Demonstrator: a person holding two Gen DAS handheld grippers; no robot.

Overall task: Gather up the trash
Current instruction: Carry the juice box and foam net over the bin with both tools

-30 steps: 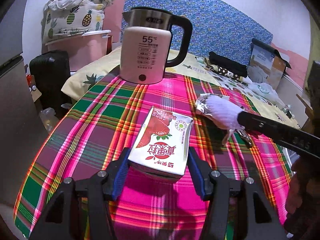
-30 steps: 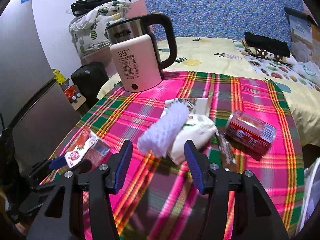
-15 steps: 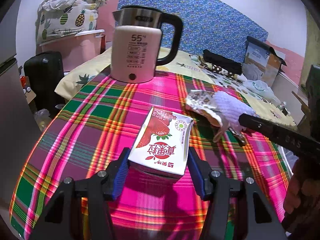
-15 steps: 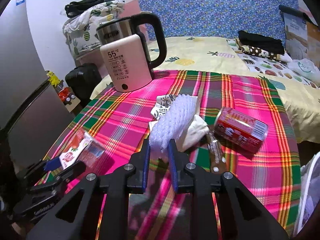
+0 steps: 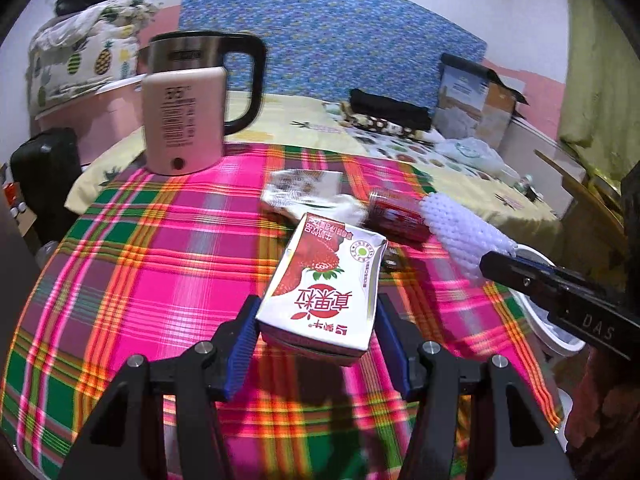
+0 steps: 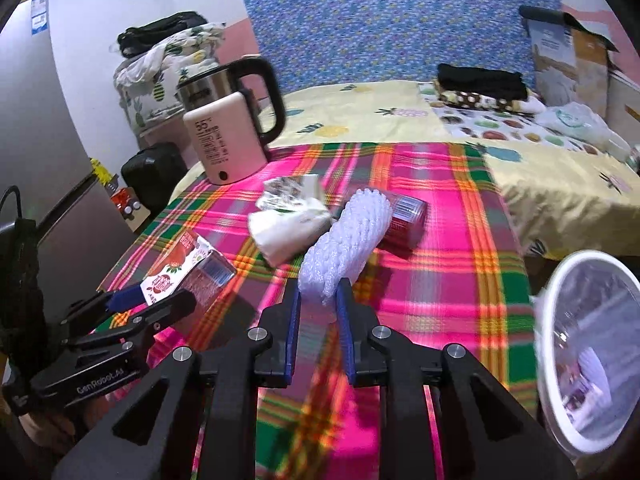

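My left gripper (image 5: 316, 320) is shut on a strawberry milk carton (image 5: 326, 286) and holds it above the plaid tablecloth (image 5: 160, 264). The same carton (image 6: 182, 274) shows at the left of the right wrist view. My right gripper (image 6: 318, 300) is shut on a white foam net sleeve (image 6: 348, 240), lifted off the cloth; that sleeve (image 5: 460, 232) sticks out from the right in the left wrist view. On the table lie a red can (image 6: 406, 216), a crumpled white bag (image 6: 286, 226) and a printed wrapper (image 6: 288, 188).
A pink electric kettle (image 6: 228, 140) stands at the table's far left corner. A white bin with a clear liner (image 6: 588, 344) sits off the table's right edge. Behind the table is a bed (image 6: 400, 116) with clothes and a cardboard box (image 6: 568, 60).
My right gripper closed on the foam sleeve and lifted it. Both grippers have carried their items rightward, bringing the white bin into view. The left grip on the carton is unchanged.
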